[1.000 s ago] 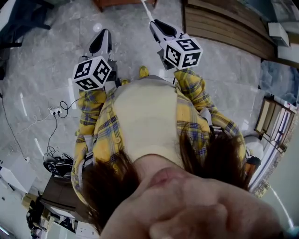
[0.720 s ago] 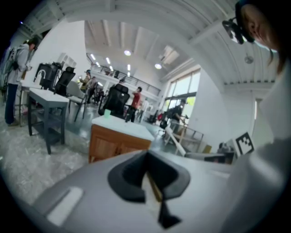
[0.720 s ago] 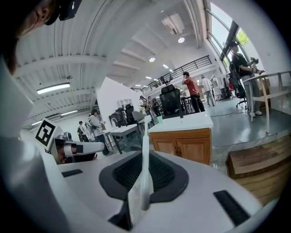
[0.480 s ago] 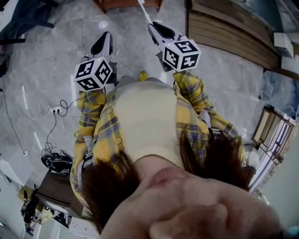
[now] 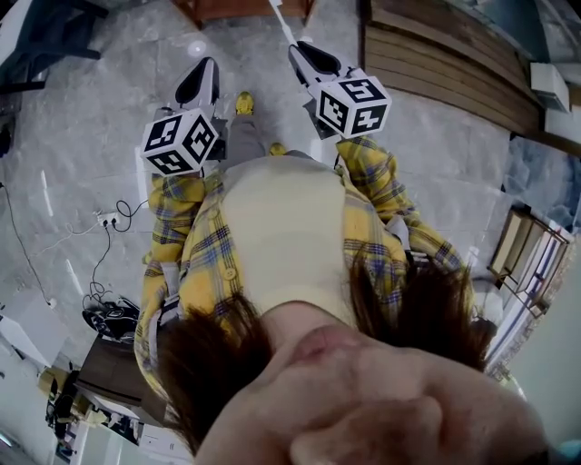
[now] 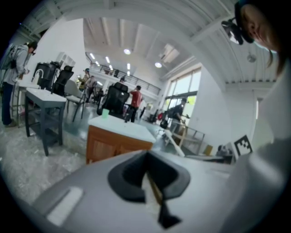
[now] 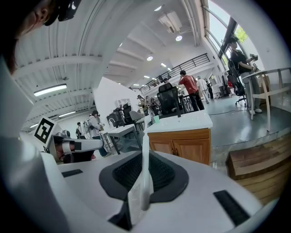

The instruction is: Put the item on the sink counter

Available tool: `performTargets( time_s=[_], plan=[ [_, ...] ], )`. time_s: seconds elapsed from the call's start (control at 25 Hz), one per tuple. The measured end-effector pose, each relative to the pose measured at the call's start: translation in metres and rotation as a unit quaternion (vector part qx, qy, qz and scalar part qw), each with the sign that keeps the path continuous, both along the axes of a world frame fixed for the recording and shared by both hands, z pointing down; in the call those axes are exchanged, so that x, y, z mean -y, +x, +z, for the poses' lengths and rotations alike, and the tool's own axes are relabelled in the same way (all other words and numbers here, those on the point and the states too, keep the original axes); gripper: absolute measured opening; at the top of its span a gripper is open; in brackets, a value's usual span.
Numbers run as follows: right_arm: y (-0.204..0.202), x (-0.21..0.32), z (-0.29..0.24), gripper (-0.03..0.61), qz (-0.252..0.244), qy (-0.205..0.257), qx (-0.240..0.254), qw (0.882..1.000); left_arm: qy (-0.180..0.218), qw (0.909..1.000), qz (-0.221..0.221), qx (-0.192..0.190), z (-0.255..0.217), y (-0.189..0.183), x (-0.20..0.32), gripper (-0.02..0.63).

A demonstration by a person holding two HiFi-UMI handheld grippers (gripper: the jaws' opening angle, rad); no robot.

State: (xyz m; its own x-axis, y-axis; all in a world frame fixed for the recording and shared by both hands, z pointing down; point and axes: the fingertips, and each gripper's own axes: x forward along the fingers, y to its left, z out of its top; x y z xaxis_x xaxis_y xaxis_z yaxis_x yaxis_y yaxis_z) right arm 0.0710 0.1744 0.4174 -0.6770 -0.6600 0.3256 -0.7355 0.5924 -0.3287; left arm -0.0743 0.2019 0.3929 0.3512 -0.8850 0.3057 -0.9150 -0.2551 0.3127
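My right gripper (image 5: pixel 313 59) (image 7: pixel 144 157) is shut on a thin white stick-like item (image 7: pixel 144 175), which stands upright between the pads. In the head view the item (image 5: pixel 281 16) pokes out past the fingertips toward the counter. My left gripper (image 5: pixel 198 86) (image 6: pixel 148 159) is shut, and I see nothing held in it. The sink counter (image 6: pixel 119 136) (image 7: pixel 182 132) is a wooden cabinet with a white top, some way ahead of both grippers. Only its near edge (image 5: pixel 245 7) shows at the top of the head view. A green cup (image 6: pixel 105 113) stands on it.
A wooden stepped platform (image 5: pixel 436 64) (image 7: pixel 254 159) lies to the right. Grey tables (image 6: pixel 43 98) and office chairs stand to the left, with people behind them. Cables and a power strip (image 5: pixel 109 218) lie on the marble floor at the left. My yellow shoe (image 5: pixel 243 102) shows between the grippers.
The yellow shoe has stepped forward between the grippers, and the counter edge has come slightly nearer. Both grippers keep their pose, and the right one still holds the white item.
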Motion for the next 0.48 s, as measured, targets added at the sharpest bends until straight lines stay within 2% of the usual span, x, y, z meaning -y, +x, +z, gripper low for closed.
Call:
performTargets(
  time_s=[0.28, 0.48],
  plan=[
    [-0.009, 0.037, 0.003, 0.049, 0.016, -0.005, -0.009, 1.000, 0.012, 0.9997, 0.017, -0.016, -0.007, -0.008, 0.047, 0.005],
    [-0.024, 0.074, 0.007, 0.049, 0.024, -0.013, -0.012, 1.000, 0.005, 0.9995, 0.024, -0.018, -0.001, -0.026, 0.085, 0.005]
  ],
)
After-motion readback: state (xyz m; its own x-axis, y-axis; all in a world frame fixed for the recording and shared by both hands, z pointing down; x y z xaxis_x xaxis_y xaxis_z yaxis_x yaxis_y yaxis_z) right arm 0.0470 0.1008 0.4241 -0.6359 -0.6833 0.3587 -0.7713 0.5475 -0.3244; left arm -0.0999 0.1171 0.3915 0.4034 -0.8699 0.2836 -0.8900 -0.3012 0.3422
